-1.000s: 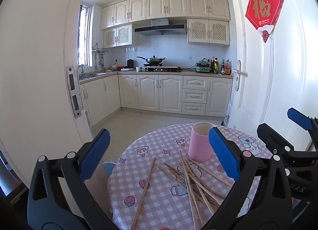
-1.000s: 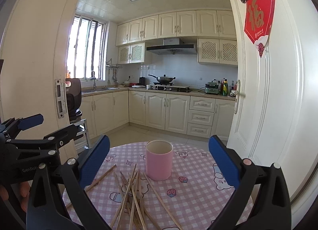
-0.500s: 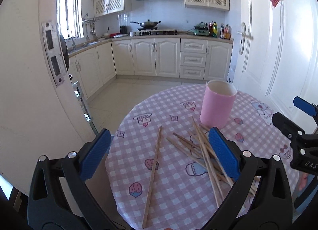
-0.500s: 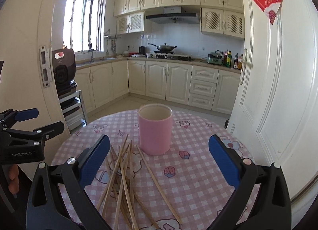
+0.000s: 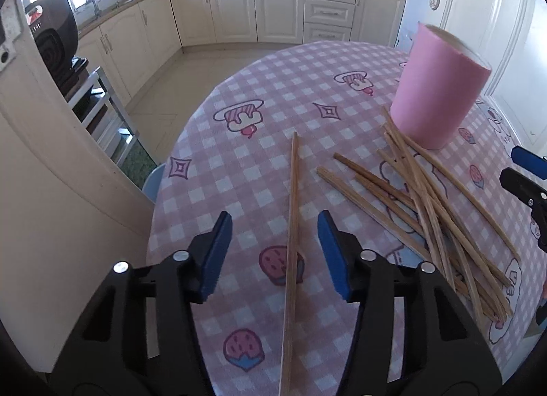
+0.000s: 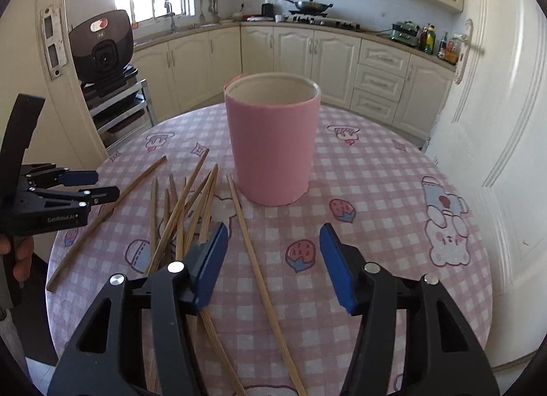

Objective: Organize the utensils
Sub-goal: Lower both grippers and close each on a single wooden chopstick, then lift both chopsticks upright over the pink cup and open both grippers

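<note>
Pink cup (image 6: pixel 271 153), tan chopsticks (image 5: pixel 403 187), pink-and-white checked tablecloth (image 6: pixel 376 190) with cartoon prints

The near end of the lone chopstick (image 5: pixel 292 242) is running off the bottom edge of the left wrist view. Beside the pink cup (image 6: pixel 273 146), the chopstick pile (image 6: pixel 184 211) is disappearing behind the right gripper (image 6: pixel 273 259). The cup's inside bottom is staying hidden. The left gripper (image 6: pixel 65 190) is being cropped at the left border, its holding hand (image 6: pixel 20 252) barely showing.
</note>
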Demonstrator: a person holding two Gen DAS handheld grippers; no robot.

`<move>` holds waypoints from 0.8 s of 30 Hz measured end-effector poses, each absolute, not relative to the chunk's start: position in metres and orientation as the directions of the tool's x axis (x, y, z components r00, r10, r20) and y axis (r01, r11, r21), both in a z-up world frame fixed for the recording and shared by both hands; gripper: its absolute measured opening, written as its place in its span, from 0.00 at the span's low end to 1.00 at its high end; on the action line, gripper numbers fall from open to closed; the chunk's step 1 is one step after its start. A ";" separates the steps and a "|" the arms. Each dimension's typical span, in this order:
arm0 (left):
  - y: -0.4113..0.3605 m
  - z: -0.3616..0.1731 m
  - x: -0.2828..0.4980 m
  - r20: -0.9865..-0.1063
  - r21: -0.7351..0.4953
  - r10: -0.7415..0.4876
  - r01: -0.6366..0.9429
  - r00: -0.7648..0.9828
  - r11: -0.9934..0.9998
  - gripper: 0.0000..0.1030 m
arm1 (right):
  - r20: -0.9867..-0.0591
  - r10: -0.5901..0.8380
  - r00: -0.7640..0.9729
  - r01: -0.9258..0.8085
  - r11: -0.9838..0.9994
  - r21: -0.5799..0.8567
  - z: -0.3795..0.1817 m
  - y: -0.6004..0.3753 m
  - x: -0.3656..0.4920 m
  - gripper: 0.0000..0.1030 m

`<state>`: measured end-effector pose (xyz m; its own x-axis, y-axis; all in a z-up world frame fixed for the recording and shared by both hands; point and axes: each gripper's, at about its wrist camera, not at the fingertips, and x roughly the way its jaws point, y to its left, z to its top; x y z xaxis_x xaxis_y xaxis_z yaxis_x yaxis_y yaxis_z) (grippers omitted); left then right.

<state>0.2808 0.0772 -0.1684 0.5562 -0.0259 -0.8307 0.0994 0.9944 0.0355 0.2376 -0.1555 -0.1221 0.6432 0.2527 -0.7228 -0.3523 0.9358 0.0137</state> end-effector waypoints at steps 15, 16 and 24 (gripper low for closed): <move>0.066 -0.174 0.328 -0.894 0.012 -0.052 0.140 0.446 0.990 0.16 | -0.873 0.266 0.408 -0.510 0.860 0.024 -0.155 -0.121 0.292 0.21; 0.068 -0.175 0.330 -0.894 0.002 -0.060 0.139 0.443 0.990 0.12 | -0.876 0.266 0.401 -0.518 0.855 0.023 -0.155 -0.119 0.295 0.16; 0.059 -0.161 0.320 -0.868 -0.032 -0.099 0.144 0.486 0.989 0.05 | -0.864 0.315 0.392 -0.535 0.842 0.064 -0.144 -0.118 0.296 0.04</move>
